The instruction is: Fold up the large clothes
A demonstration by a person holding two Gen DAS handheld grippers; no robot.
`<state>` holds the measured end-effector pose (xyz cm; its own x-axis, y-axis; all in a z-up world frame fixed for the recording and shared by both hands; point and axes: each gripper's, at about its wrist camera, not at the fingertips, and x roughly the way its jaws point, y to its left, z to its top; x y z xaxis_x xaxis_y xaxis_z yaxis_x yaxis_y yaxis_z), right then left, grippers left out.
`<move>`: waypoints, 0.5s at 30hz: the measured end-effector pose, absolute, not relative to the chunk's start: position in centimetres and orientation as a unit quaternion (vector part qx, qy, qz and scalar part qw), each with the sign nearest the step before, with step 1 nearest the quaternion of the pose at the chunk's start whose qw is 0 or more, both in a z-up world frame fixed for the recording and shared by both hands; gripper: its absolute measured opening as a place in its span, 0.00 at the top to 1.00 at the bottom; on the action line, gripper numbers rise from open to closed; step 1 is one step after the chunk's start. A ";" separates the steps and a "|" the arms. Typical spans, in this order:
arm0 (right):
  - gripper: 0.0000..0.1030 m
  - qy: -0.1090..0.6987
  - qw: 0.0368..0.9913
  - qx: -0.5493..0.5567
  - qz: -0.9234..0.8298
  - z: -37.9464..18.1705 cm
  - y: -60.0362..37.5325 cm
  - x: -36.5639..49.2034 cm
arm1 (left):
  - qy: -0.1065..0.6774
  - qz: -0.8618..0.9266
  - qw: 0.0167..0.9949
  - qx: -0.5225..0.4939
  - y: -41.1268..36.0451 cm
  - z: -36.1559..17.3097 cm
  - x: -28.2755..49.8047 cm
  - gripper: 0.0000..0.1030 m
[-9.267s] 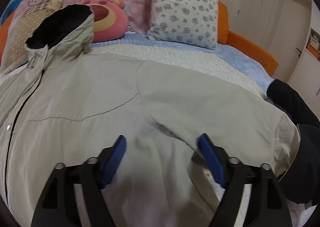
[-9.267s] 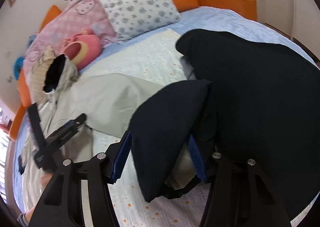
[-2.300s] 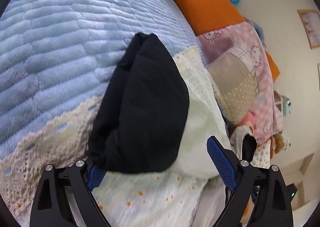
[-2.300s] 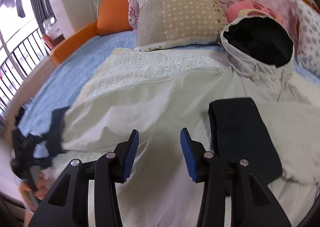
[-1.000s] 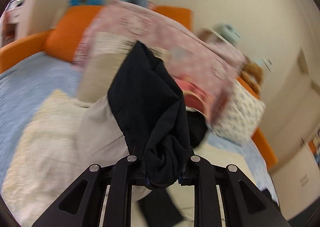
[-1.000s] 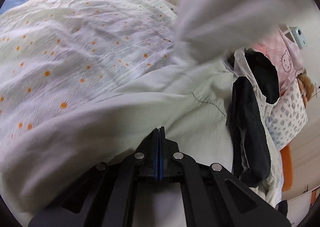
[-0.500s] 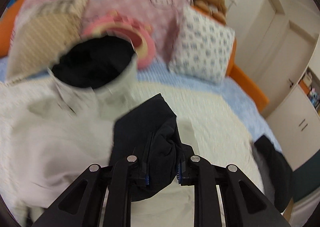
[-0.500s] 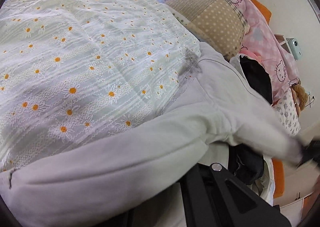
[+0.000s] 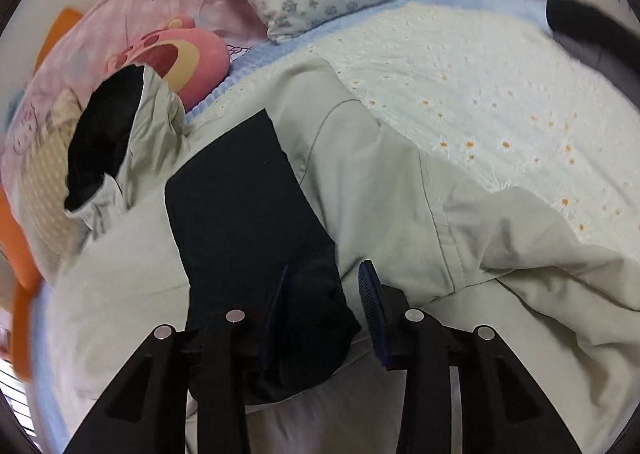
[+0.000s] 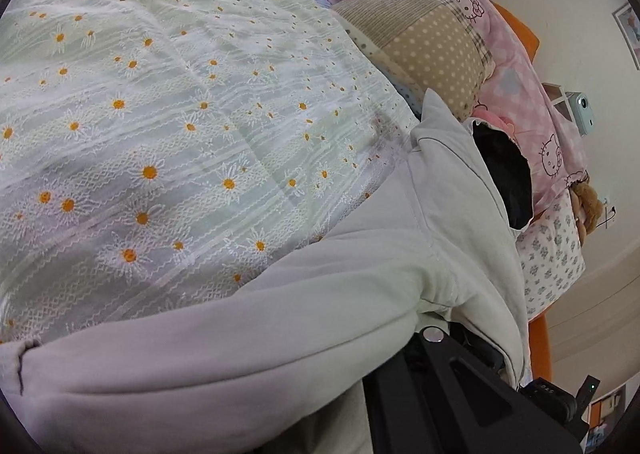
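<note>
The bed (image 9: 500,65), under a daisy-print cover, fills both views. The pale hooded jacket (image 9: 380,181) lies flat across it, hood at middle left of the left wrist view. A dark cuff (image 9: 240,189) of the folded-in sleeve rests on the jacket body at frame centre.

Step in hand, as judged: laying the sleeve across the body. The left tongs (image 9: 324,306) are opening, the cuff end between them but no longer pinched. The right tongs (image 10: 436,338) are mostly buried under jacket fabric at lower right; they are together, apparently clamped on the jacket.

Next move: withdraw the left tongs clear without dragging the cuff, then address the next fold.
</note>
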<state>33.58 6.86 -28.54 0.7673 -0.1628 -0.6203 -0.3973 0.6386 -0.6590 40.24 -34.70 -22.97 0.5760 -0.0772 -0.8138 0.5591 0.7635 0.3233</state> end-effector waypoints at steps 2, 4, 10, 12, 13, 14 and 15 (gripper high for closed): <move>1.00 0.335 0.841 -0.419 0.071 -28.5 6.8 33.6 | 0.433 -0.190 0.832 0.291 -34.8 -22.7 40.6 0.61; 1.00 0.335 0.840 -0.421 0.070 -28.5 6.8 33.6 | 0.442 -0.184 0.824 0.303 -35.1 -22.4 40.6 0.56; 0.99 0.330 0.836 -0.433 0.066 -28.6 6.9 33.5 | 0.445 -0.264 0.824 0.231 -33.3 -16.6 36.8 0.05; 0.99 0.327 0.834 -0.440 0.063 -28.8 7.0 33.4 | 0.442 -0.285 0.831 0.182 -31.3 -13.4 36.3 0.05; 0.99 0.327 0.834 -0.441 0.063 -28.8 7.0 33.3 | 0.440 -0.290 0.834 0.164 -30.4 -12.1 36.4 0.05; 0.99 0.327 0.834 -0.440 0.063 -28.8 7.0 33.3 | 0.437 -0.289 0.839 0.151 -29.3 -10.9 36.7 0.05; 0.99 0.328 0.835 -0.437 0.065 -28.6 6.9 33.4 | 0.429 -0.272 0.849 0.145 -27.7 -9.5 37.6 0.05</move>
<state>33.39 6.85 -28.65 0.7761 -0.1775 -0.6052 -0.3959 0.6099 -0.6865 37.61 -27.74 -9.50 0.4838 -0.3377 -0.8074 0.5871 0.8094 0.0132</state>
